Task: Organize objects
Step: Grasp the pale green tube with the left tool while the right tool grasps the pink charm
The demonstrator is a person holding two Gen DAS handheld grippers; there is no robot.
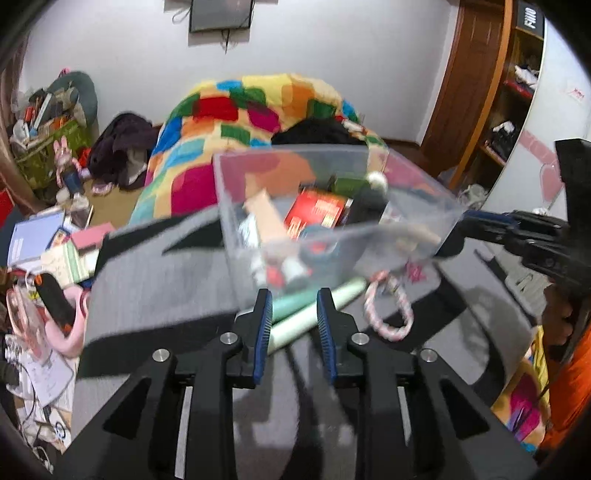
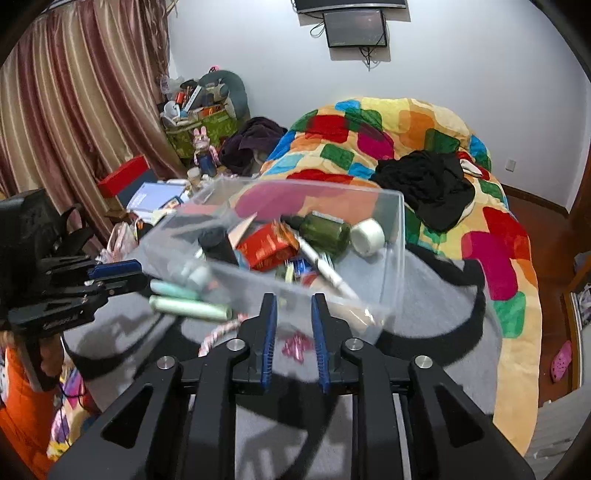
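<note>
The work surface is a grey blanket with black patterning [image 2: 436, 291], spread over a bed that also carries a multicoloured patchwork quilt [image 2: 406, 129] across the upper centre and right of the right wrist view. A clear plastic bin [image 2: 391, 236] sits tilted at mid-frame on the grey blanket, blurred in both views, holding a green bottle [image 2: 325, 230], a red packet [image 2: 266, 245], a roll of tape [image 2: 367, 236] and a white pen [image 2: 325, 269]. Two pale green tubes [image 1: 314, 306] and a pink-and-white rope ring [image 1: 388, 310] lie on the blanket just beside the bin. The left gripper [image 1: 294, 321] has its jaws slightly apart, nothing pressed between the pads. The right gripper [image 2: 293, 325] likewise stands slightly apart at the bin's near wall, clamping nothing. A black garment [image 2: 424, 184] lies on the quilt. Striped curtains [image 2: 74, 110] fill the upper left; a wall screen [image 2: 356, 27] hangs at top centre. Cluttered books and boxes [image 1: 48, 240] occupy the left of the left wrist view.
</note>
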